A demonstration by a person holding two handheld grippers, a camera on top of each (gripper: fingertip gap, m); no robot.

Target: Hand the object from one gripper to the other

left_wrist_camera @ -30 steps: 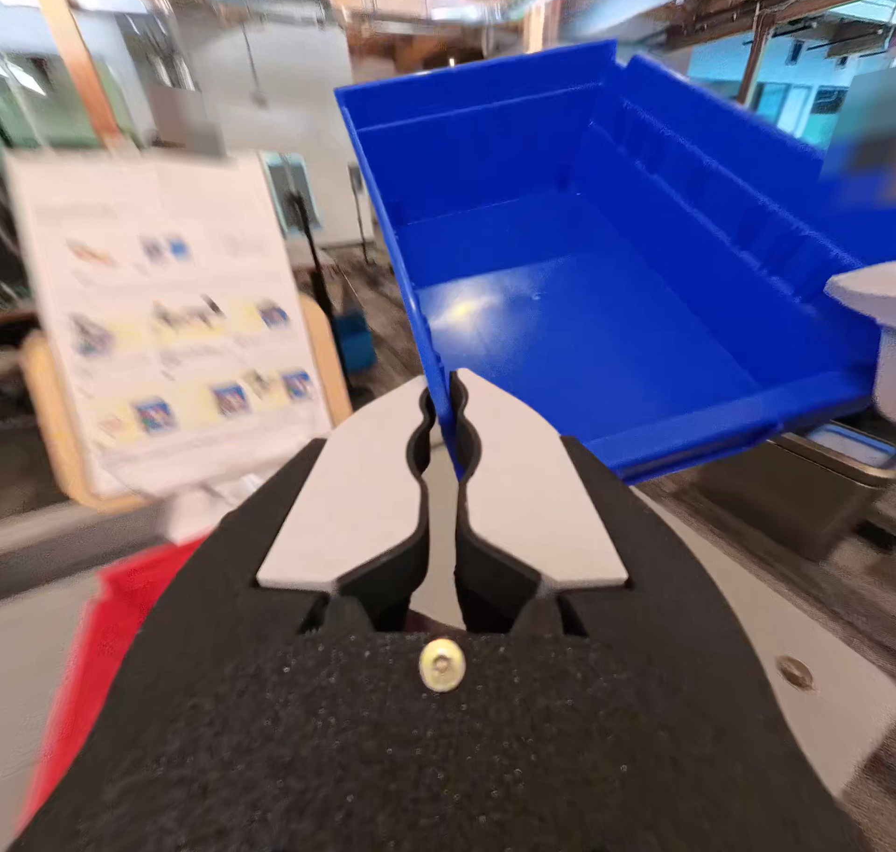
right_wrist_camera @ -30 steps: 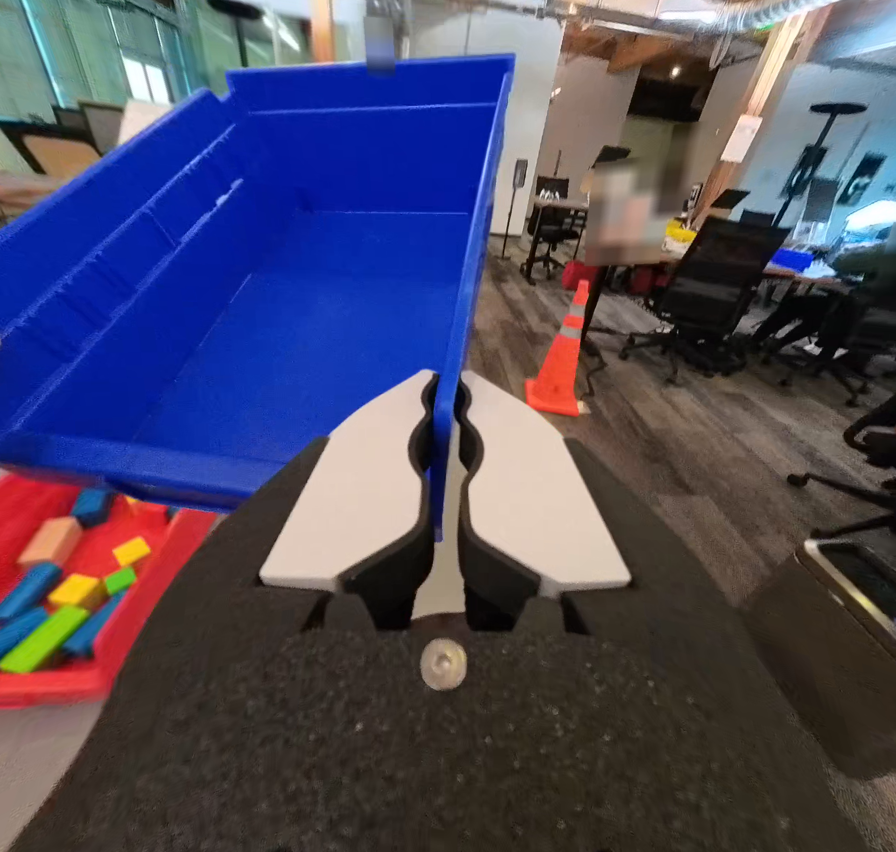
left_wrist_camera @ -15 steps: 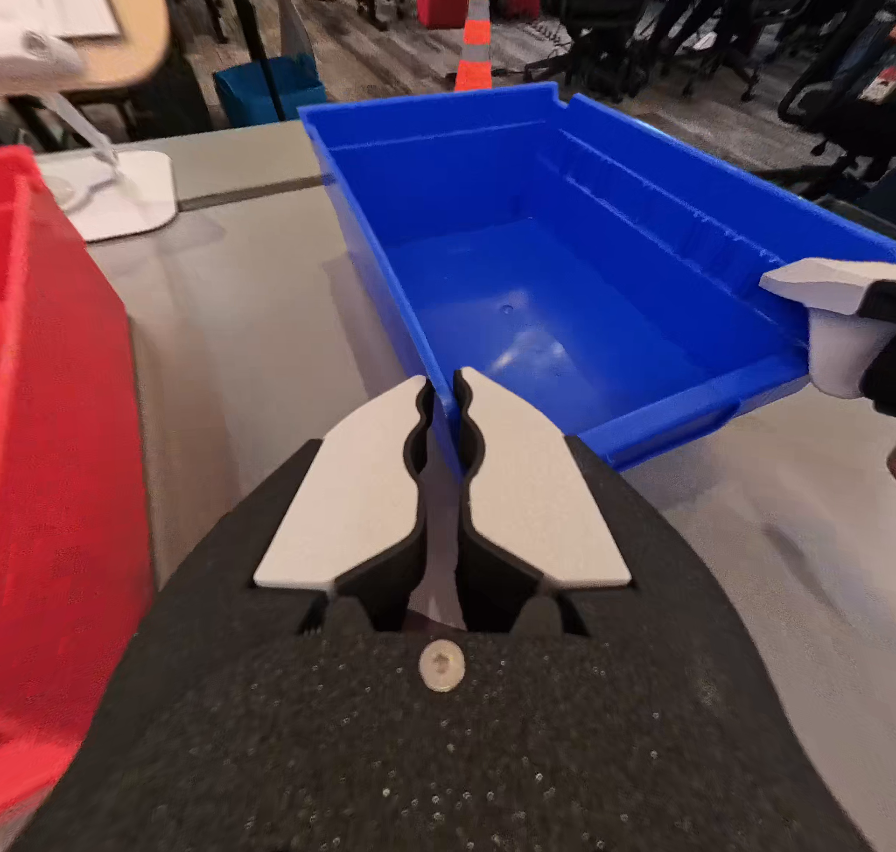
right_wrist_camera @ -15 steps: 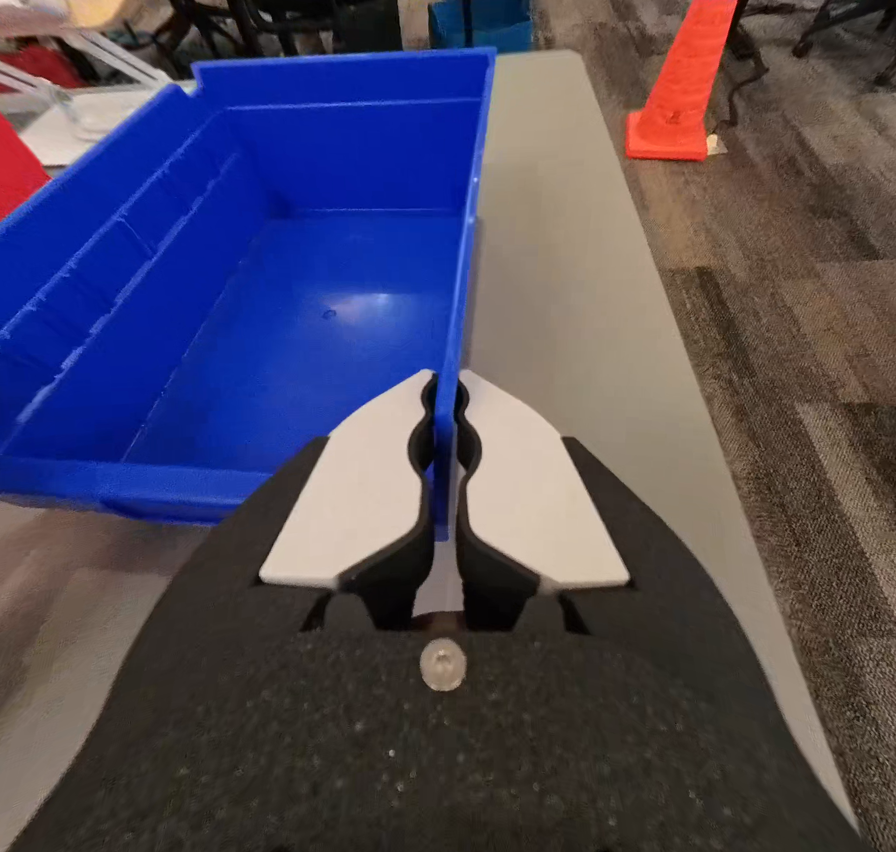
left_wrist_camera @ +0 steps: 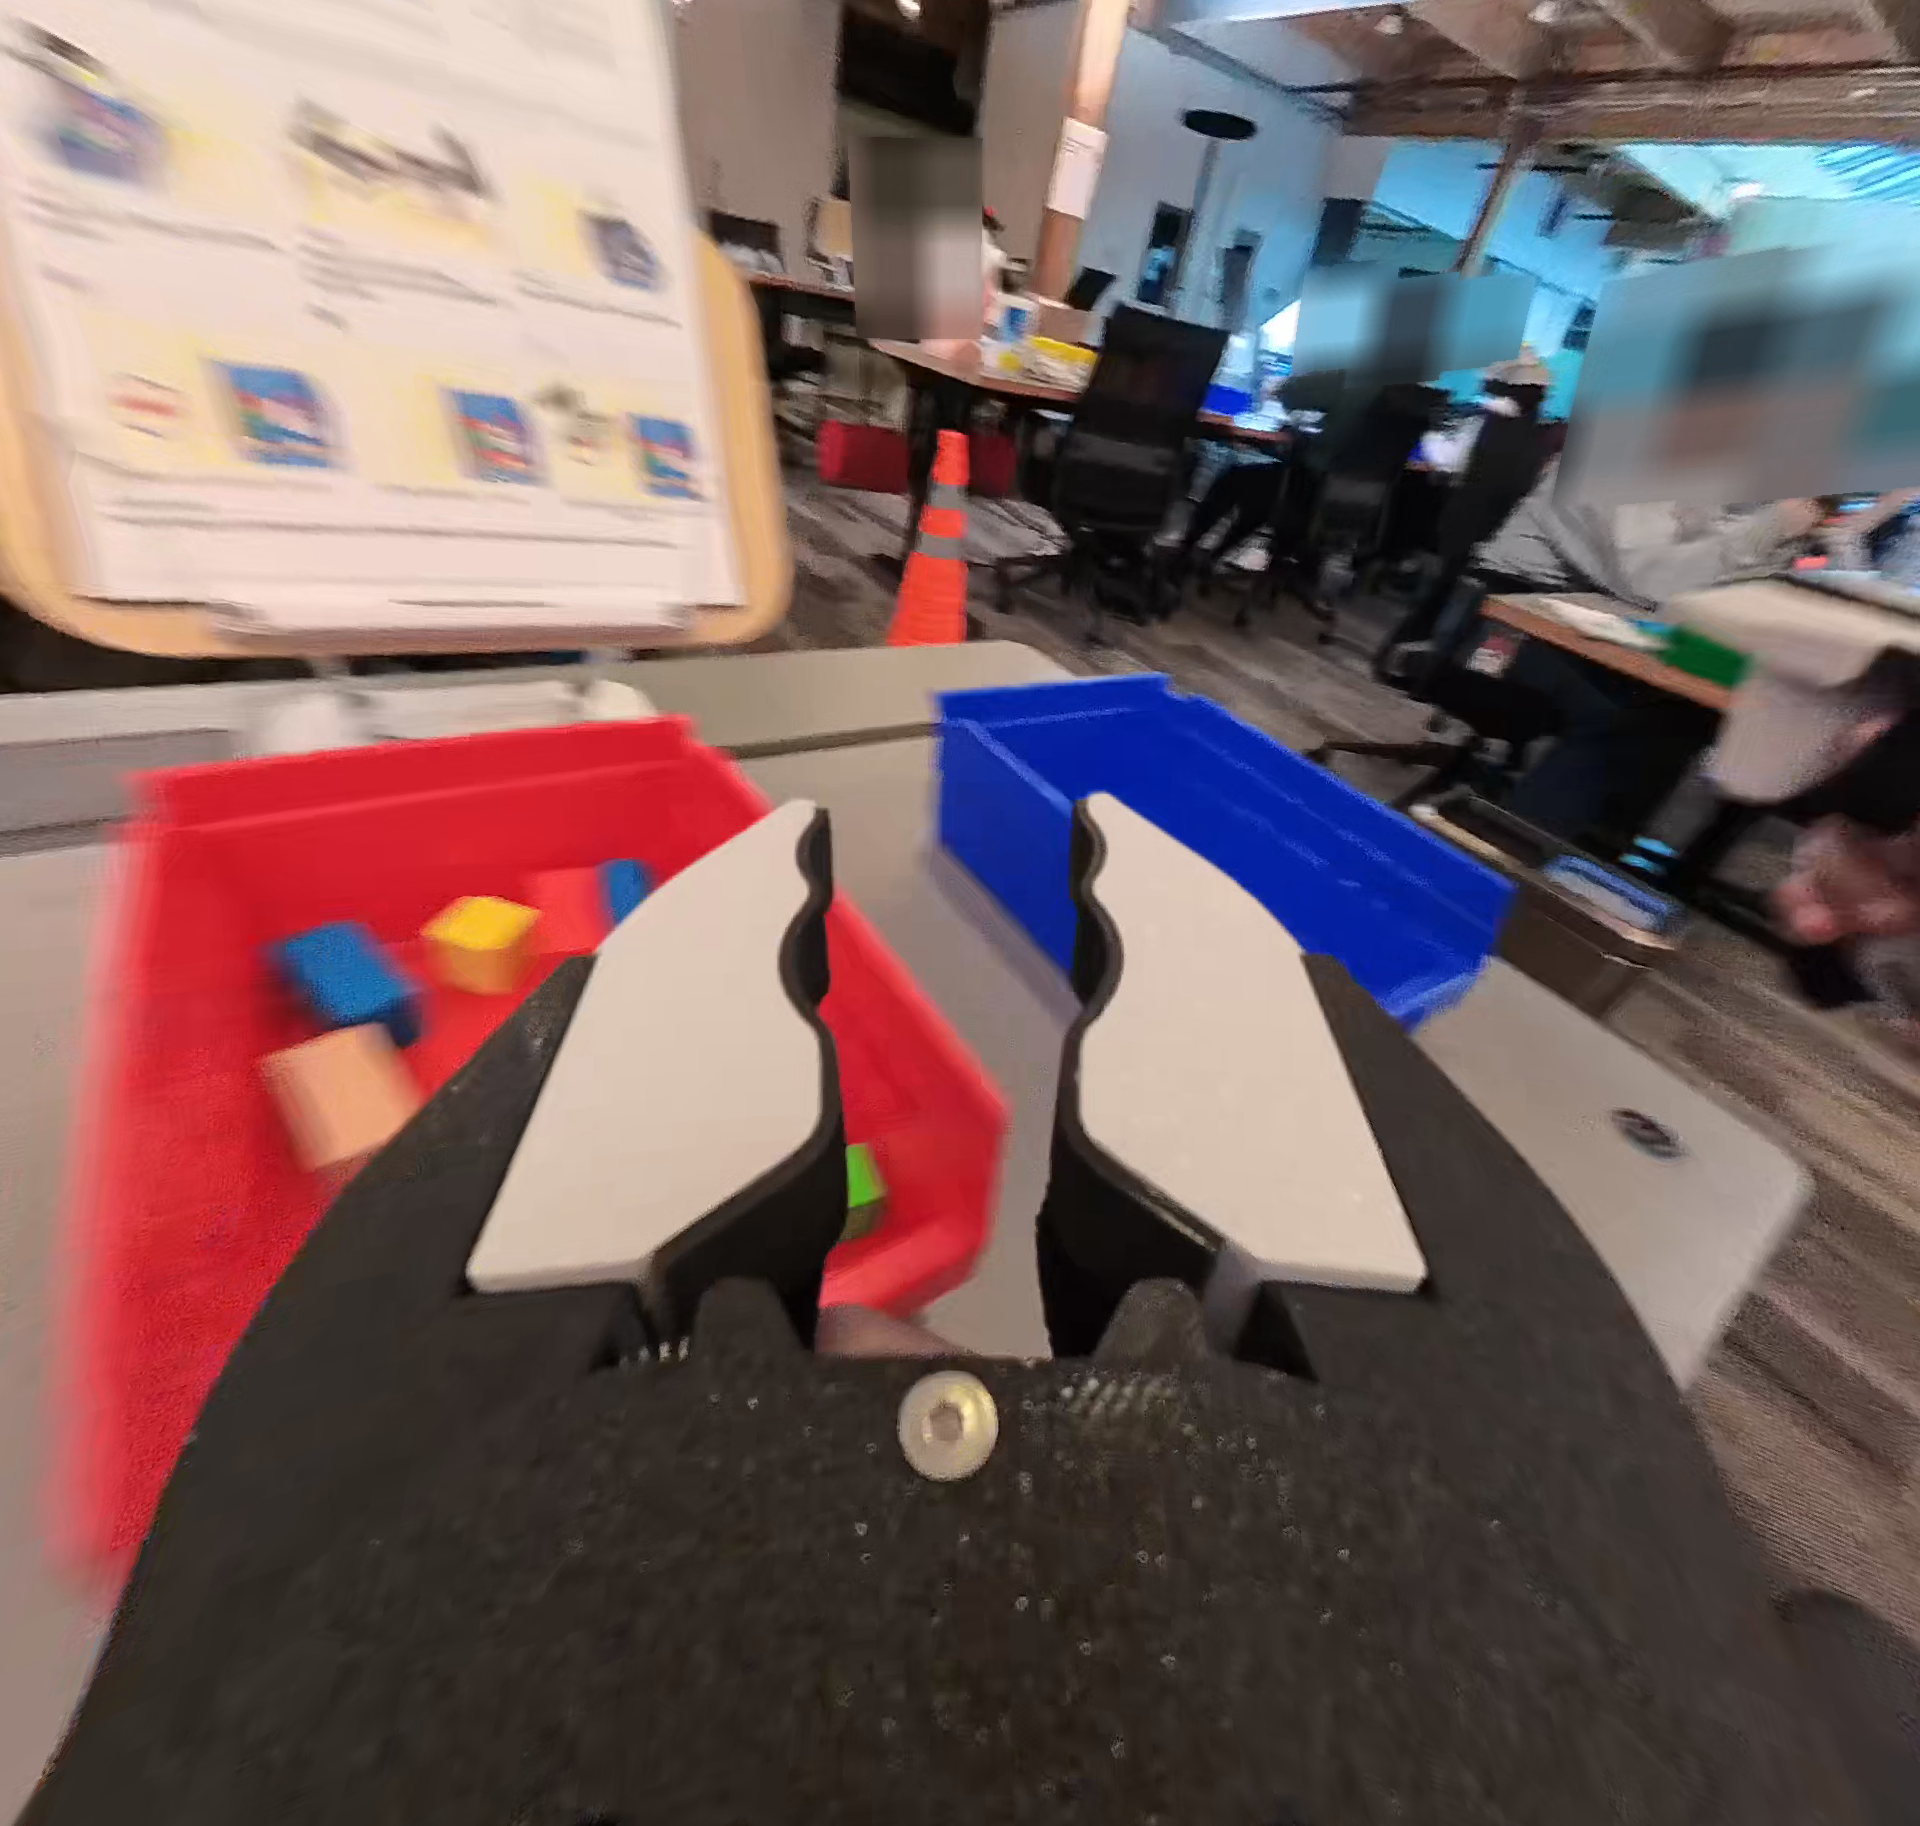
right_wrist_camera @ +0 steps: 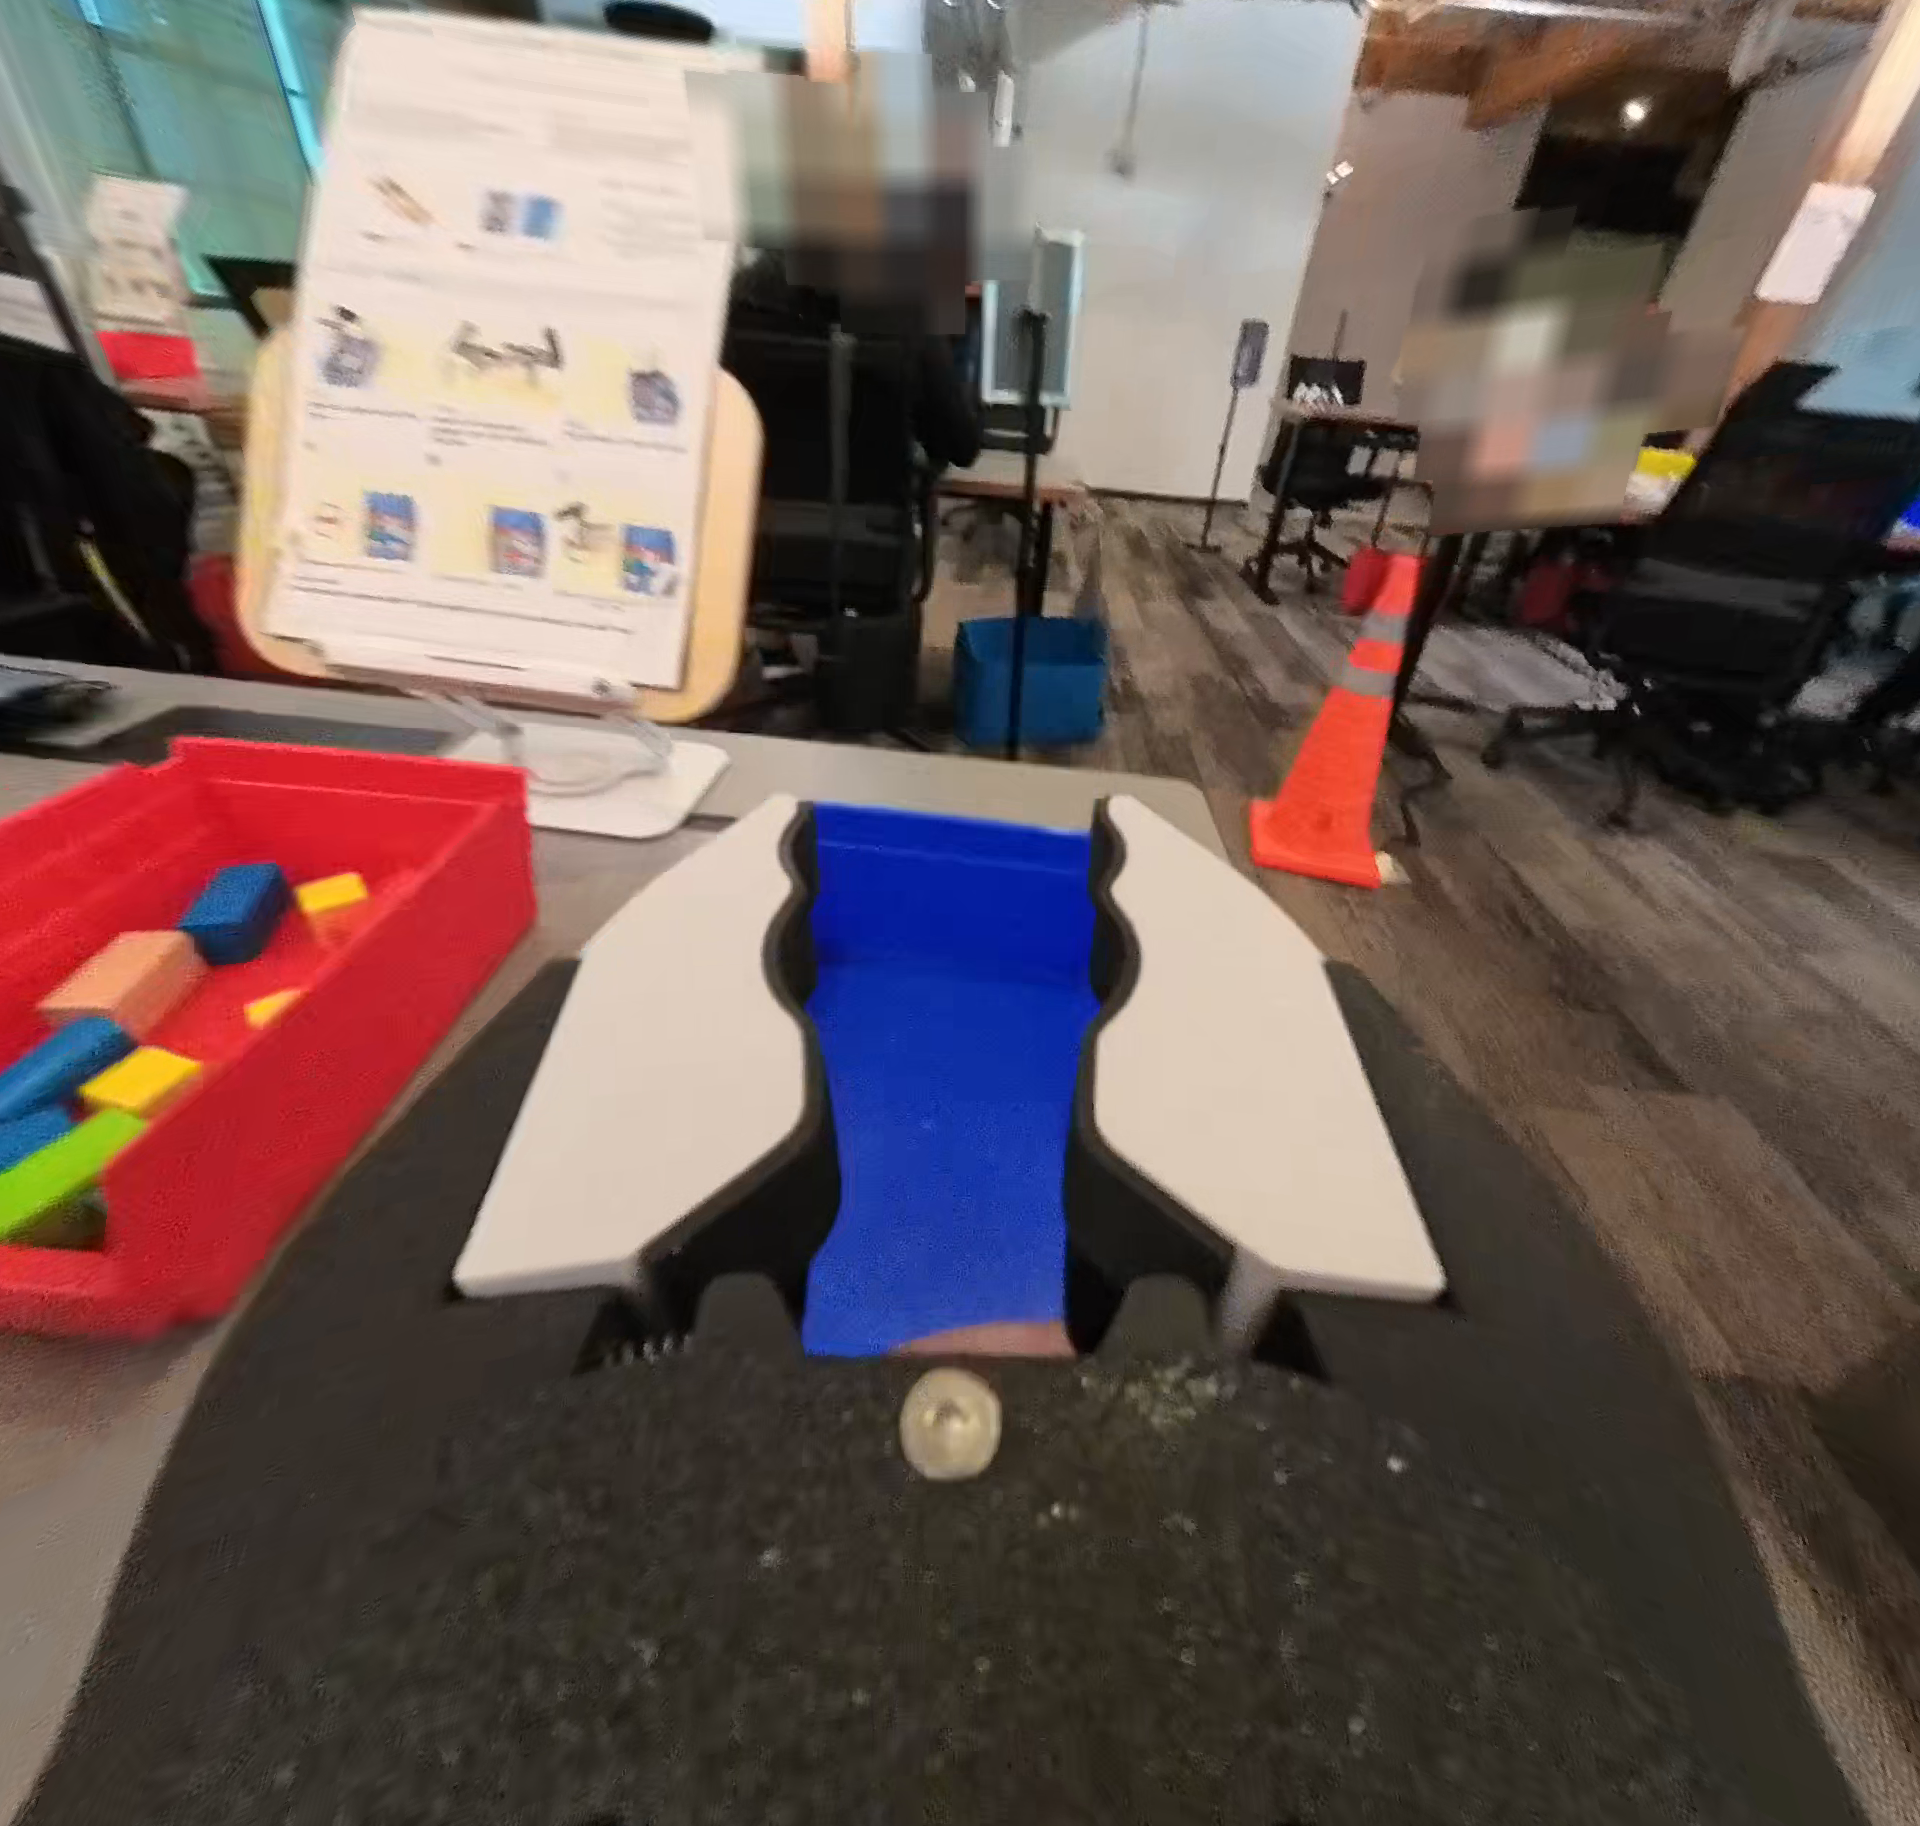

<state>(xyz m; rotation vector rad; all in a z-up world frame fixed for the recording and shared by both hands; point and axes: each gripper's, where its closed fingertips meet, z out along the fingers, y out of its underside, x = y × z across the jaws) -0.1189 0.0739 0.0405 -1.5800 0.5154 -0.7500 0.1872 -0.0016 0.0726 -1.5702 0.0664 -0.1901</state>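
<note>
The blue bin (left_wrist_camera: 1247,841) stands empty on the grey table (left_wrist_camera: 1558,1132), free of both grippers. My left gripper (left_wrist_camera: 951,820) is open and empty, pulled back above the table between the blue bin and the red bin (left_wrist_camera: 416,768). The red bin holds several coloured blocks, among them a yellow one (left_wrist_camera: 478,940) and a blue one (left_wrist_camera: 338,976). My right gripper (right_wrist_camera: 951,810) is open and empty. The blue bin (right_wrist_camera: 945,1049) shows through its gap, and the pads do not touch it. The red bin (right_wrist_camera: 343,1028) with its blocks lies to its left.
An instruction board (right_wrist_camera: 499,374) on a white stand rises behind the bins at the table's far edge. An orange cone (right_wrist_camera: 1340,748) stands on the wood floor beyond the table. Office chairs, desks and people fill the room behind. The table's right edge (left_wrist_camera: 1704,1288) is near the blue bin.
Both grippers were shut on the blue bin's side walls and held it up tilted. They lowered it onto the table, then both opened, let it go and drew back.
</note>
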